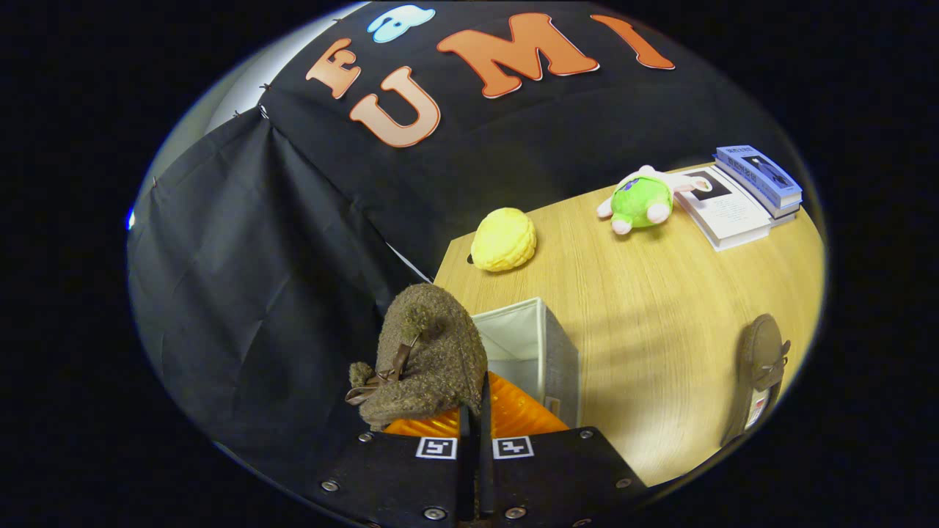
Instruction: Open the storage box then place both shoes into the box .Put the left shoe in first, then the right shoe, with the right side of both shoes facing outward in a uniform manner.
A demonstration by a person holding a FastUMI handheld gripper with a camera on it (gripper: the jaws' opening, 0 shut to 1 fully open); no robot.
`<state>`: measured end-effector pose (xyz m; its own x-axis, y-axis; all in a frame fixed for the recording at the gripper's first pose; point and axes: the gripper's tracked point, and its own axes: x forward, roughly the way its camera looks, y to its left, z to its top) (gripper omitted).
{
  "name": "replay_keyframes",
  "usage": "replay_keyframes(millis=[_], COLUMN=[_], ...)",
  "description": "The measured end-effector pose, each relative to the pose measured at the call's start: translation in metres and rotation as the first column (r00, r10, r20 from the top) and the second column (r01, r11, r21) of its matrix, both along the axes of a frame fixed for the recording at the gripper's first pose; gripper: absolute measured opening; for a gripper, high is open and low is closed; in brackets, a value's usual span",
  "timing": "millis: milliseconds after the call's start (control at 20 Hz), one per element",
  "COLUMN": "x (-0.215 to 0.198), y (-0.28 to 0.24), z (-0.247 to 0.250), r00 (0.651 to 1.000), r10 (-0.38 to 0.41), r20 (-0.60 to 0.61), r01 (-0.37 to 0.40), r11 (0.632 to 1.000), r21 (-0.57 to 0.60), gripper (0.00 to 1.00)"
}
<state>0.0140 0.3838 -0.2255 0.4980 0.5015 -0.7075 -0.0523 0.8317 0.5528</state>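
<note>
My gripper [475, 411] is shut on a brown fuzzy shoe [425, 352] with a dark bow, holding it up in the air by its rear edge. The shoe hangs just ahead of the fingers, beside the open white storage box [546, 345], whose interior shows just past the shoe. The box stands at the near corner of the wooden table [645, 315]. The second brown shoe [763, 367] lies on the table off to the right of the box, its sole side partly showing.
Beyond the box, a yellow plush toy [503, 239] and a green plush toy [642, 202] sit near the table's far edge. A white book [722, 209] and a stack of blue books [759, 176] lie at the far right corner. Black cloth walls off the booth.
</note>
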Motion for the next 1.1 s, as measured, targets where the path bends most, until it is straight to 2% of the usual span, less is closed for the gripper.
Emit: replay_keyframes(millis=[250,550,700,850,950,1100], x=[-0.009,-0.014,-0.016,-0.024,-0.034,-0.044], y=[0.045,0.068,0.067,0.074,0.082,0.09], z=[-0.035,-0.077,-0.097,-0.105,-0.109,-0.107], r00=[0.994,0.974,0.965,0.95,0.934,0.914], r10=[0.057,0.07,0.05,0.06,0.108,0.176], r20=[-0.093,-0.214,-0.257,-0.307,-0.34,-0.364], r01=[-0.058,-0.085,-0.072,-0.089,-0.135,-0.197], r11=[0.998,0.994,0.994,0.993,0.989,0.98], r21=[-0.014,-0.064,-0.079,-0.082,-0.059,-0.021], gripper=[0.03,0.04,0.04,0.07,0.15,0.47])
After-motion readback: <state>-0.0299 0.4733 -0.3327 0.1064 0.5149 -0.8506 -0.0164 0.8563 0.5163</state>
